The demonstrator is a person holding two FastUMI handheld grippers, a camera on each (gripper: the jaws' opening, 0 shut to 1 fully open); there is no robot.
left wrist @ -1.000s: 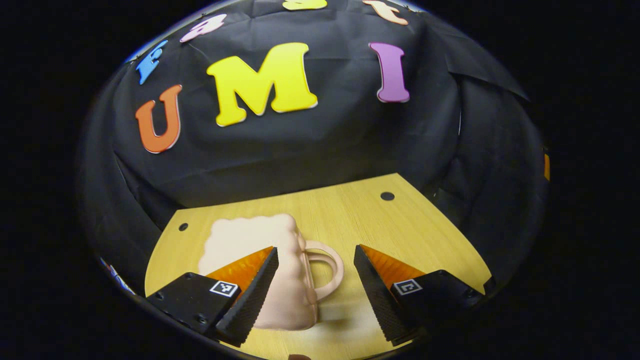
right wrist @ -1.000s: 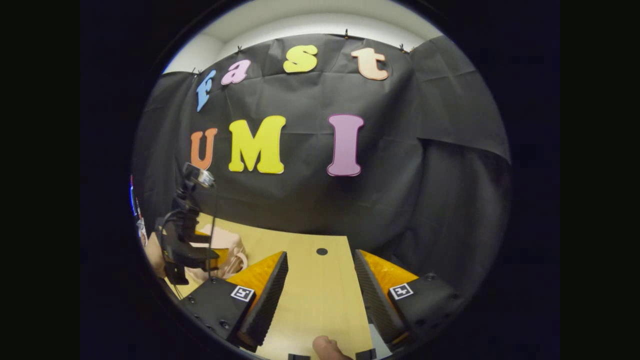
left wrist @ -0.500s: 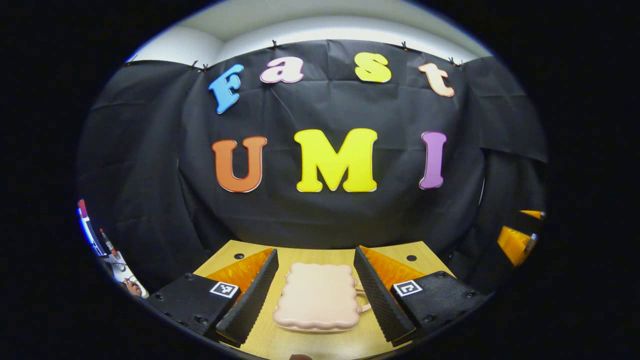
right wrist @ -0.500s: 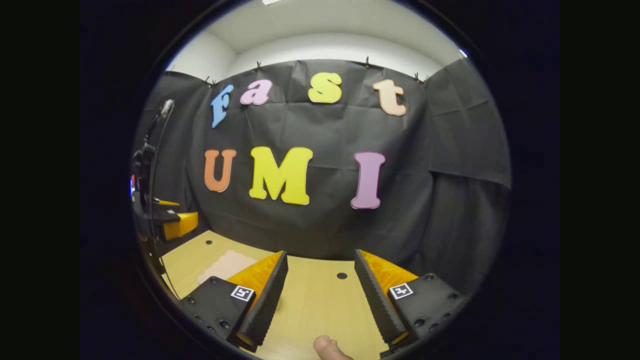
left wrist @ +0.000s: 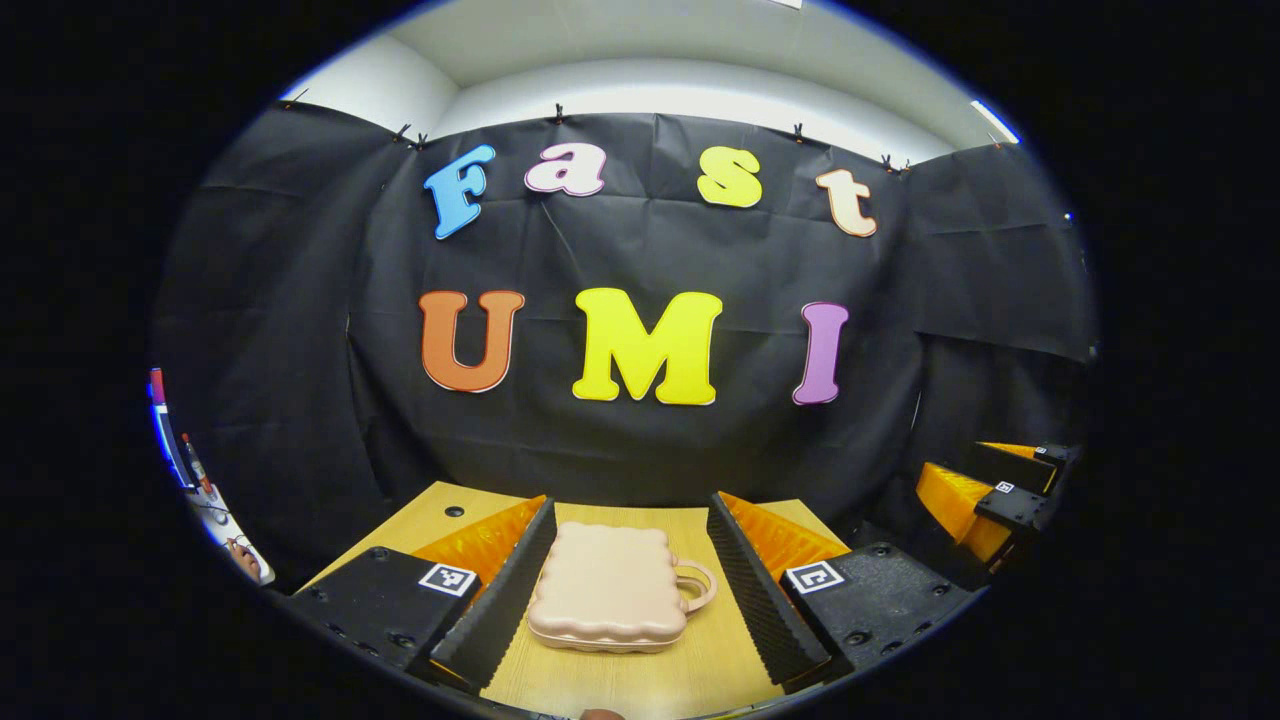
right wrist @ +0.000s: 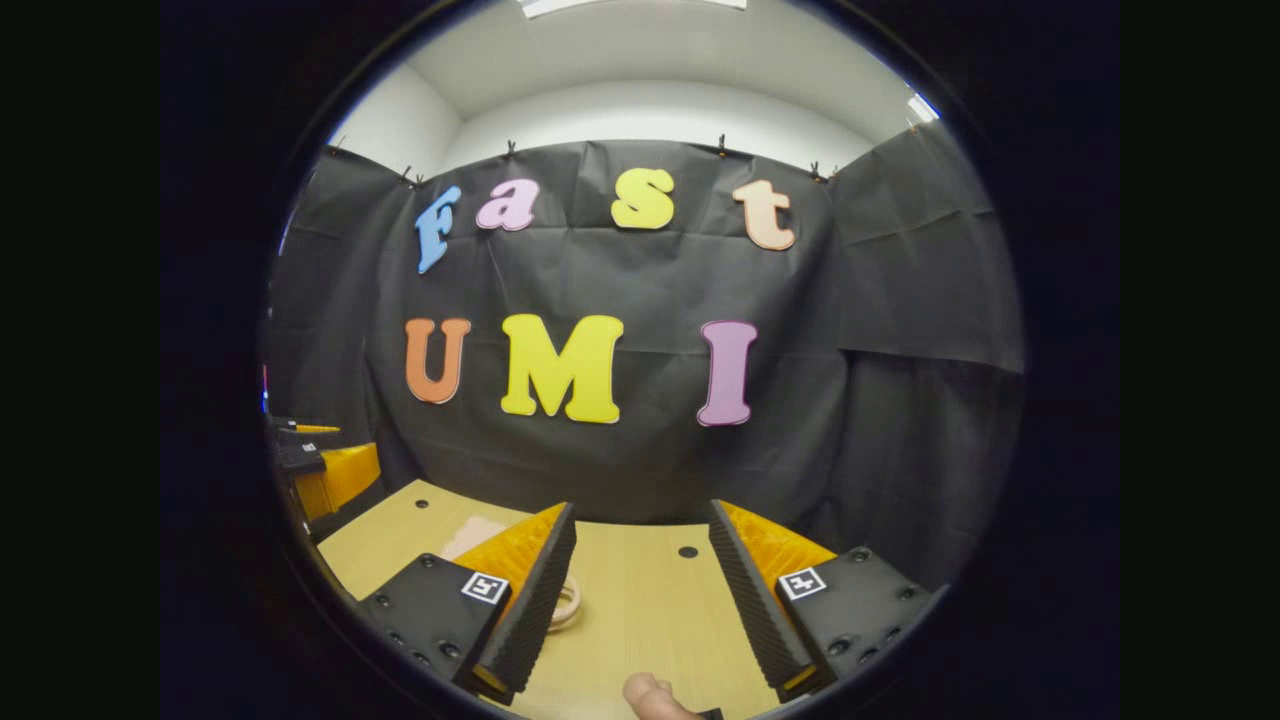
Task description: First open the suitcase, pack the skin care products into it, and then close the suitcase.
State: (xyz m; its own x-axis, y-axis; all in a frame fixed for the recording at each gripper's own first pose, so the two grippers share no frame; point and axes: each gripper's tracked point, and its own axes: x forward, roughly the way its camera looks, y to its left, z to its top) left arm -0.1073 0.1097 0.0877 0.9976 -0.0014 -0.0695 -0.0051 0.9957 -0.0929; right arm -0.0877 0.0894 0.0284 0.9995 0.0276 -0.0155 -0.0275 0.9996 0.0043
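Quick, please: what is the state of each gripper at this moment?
Left gripper: open, holding nothing; the closed pink suitcase lies between its fingers, untouched.
Right gripper: open, empty, over the wooden table.

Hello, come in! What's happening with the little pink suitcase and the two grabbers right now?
Left gripper open, fingers either side of the suitcase, not touching. Right gripper open over bare table. Suitcase shut, lying flat.
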